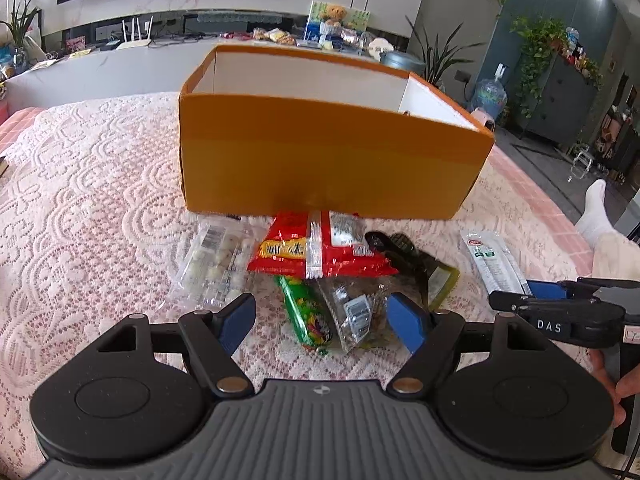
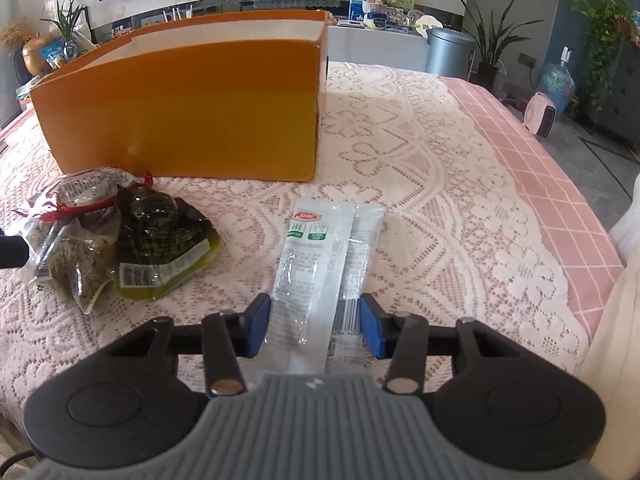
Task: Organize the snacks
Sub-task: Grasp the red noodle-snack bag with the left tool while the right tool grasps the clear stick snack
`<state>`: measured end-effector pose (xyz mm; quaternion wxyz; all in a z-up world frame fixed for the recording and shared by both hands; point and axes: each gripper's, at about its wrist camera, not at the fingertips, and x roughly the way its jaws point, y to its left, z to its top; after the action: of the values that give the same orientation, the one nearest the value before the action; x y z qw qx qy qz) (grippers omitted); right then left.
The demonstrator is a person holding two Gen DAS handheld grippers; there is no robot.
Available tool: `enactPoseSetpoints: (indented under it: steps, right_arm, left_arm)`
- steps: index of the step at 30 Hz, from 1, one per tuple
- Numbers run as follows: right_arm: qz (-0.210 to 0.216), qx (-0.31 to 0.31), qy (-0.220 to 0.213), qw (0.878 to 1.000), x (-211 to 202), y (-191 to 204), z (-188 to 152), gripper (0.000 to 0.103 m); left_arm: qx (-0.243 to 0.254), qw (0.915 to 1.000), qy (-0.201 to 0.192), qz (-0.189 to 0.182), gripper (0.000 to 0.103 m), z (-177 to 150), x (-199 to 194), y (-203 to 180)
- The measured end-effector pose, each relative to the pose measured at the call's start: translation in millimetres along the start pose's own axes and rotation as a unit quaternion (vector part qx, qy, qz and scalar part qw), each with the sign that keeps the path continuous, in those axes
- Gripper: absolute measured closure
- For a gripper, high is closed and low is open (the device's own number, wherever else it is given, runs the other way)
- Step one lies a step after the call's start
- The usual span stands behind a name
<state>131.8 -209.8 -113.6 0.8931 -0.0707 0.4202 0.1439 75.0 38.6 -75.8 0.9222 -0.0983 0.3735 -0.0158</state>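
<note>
- Snacks lie heaped on the lace-covered worktop, just ahead of the left tool, whose jaws gape with nothing between them.
- White packet lies between the right tool's pads, left pad touching; grip uncertain.
- Box stands beyond.

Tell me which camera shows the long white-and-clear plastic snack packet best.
The right wrist view: the long white-and-clear plastic snack packet lies centred between the right gripper fingers, label readable. The left wrist view shows it only small near the right edge, its near end hidden behind the right gripper.
</note>
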Motion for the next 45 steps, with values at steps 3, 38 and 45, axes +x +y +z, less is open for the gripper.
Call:
enactPoseSetpoints:
  steps: [3, 38, 45]
  right_arm:
    - [0.004, -0.005, -0.02, 1.0, -8, 4, 2, 0.057]
    - [0.044, 0.03, -0.001, 0.999, 18, 10, 16, 0.057]
    - [0.041, 0.027, -0.002, 0.999, 20, 13, 15, 0.057]
  left_arm:
    - [-0.003, 0.9999, -0.012, -0.008, 0.015, 4, -3, 1]
    - [0.004, 0.9998, 0.02, -0.008, 0.006, 33, 63, 16]
    - [0.042, 0.9986, 0.03, -0.011, 0.02, 33, 68, 2]
